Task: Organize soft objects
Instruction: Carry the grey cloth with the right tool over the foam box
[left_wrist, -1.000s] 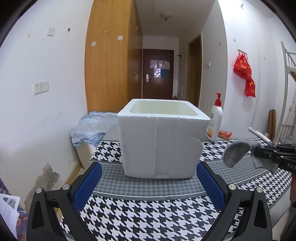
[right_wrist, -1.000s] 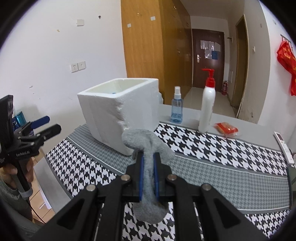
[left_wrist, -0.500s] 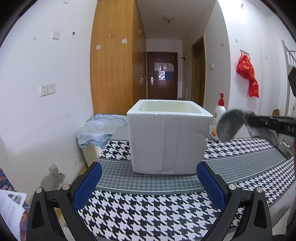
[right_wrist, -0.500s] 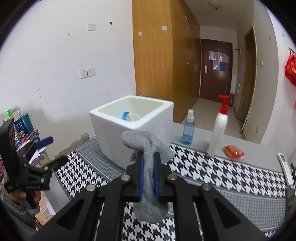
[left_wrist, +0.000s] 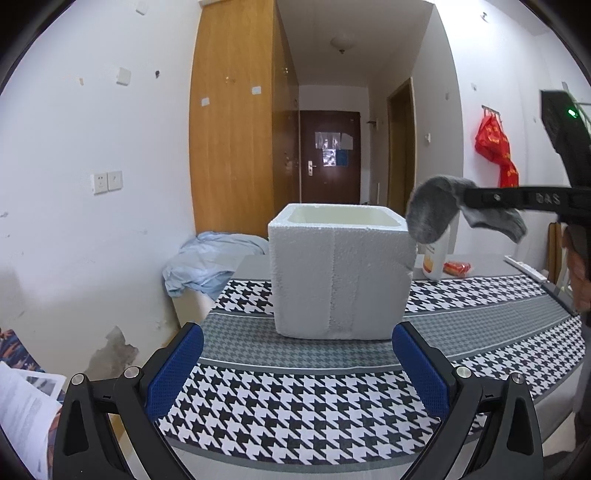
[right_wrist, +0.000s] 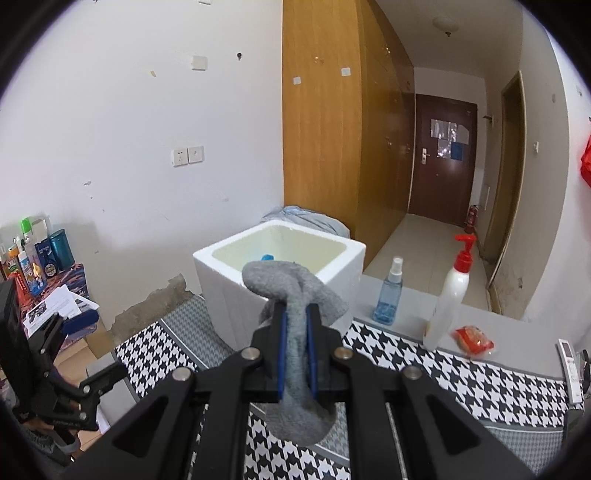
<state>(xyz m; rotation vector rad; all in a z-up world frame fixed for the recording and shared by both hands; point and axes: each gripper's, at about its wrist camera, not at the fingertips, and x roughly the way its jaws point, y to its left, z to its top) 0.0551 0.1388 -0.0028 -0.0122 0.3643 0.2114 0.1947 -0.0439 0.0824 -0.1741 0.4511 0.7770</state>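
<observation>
A white foam box (left_wrist: 338, 275) stands open-topped on the houndstooth cloth, and something blue (right_wrist: 266, 257) lies inside it. My right gripper (right_wrist: 295, 321) is shut on a grey sock (right_wrist: 291, 291), which droops over both sides of the pads. In the left wrist view the sock (left_wrist: 432, 214) hangs level with the box's right rim, just beside it. My left gripper (left_wrist: 297, 363) stands open and holds nothing, low in front of the box. In the right wrist view it shows at the far left (right_wrist: 77, 325).
A white pump bottle (right_wrist: 452, 291), a blue spray bottle (right_wrist: 388, 295) and a red packet (right_wrist: 472, 338) stand right of the box. A remote (right_wrist: 570, 363) lies at the table's right edge. Crumpled pale-blue cloth (left_wrist: 210, 262) lies behind the box on the left.
My right gripper has risen with the grey sock from table height to the level of the box's rim and come closer to it. The left gripper has drawn back a little from the box.
</observation>
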